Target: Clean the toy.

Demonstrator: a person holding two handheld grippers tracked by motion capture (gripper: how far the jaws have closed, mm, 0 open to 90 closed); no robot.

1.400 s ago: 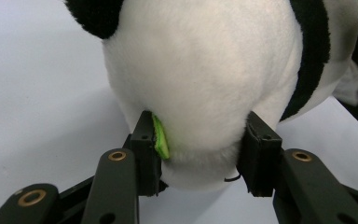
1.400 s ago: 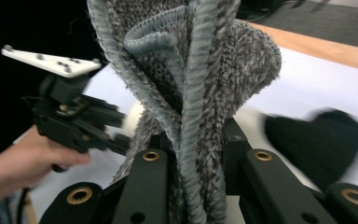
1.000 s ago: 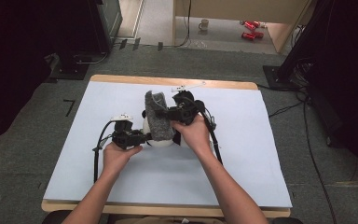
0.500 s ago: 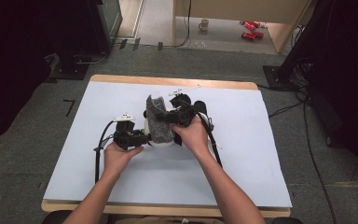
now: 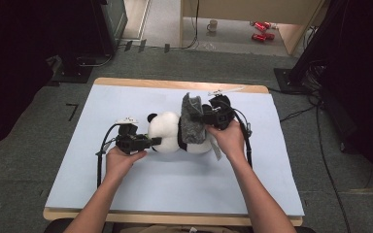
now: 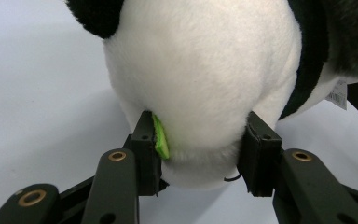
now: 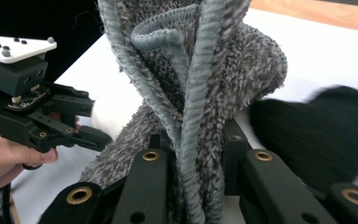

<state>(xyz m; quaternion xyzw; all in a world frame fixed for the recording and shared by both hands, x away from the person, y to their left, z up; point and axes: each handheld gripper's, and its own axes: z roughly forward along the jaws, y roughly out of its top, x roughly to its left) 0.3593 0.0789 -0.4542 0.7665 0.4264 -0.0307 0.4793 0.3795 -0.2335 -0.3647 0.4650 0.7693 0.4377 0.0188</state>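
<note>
A black-and-white panda plush (image 5: 167, 131) lies on its side on the pale blue table top (image 5: 126, 194), head toward the left. My left gripper (image 5: 153, 141) is shut on the white head (image 6: 200, 70), and its pads dent the fur on both sides (image 6: 200, 149). A grey knitted cloth (image 5: 193, 124) wraps the panda's body. My right gripper (image 5: 201, 118) is shut on a bunched fold of this cloth (image 7: 200, 70), with the ribbed hem running between its jaws (image 7: 193, 140). A black plush limb (image 7: 321, 135) lies just beyond the cloth. The left gripper (image 7: 88, 135) appears beside the cloth in the right gripper view.
A cable (image 5: 99, 160) trails from the left gripper toward the near edge, and another (image 5: 246, 141) runs along the right wrist. The table's wooden far edge (image 5: 175, 85) is close behind the plush. A mug (image 5: 212, 25) and red items (image 5: 260, 30) lie on the far floor.
My right gripper has pulled the grey cloth to the right along the panda, and the white head now shows clear of it. The left gripper has stayed where it was.
</note>
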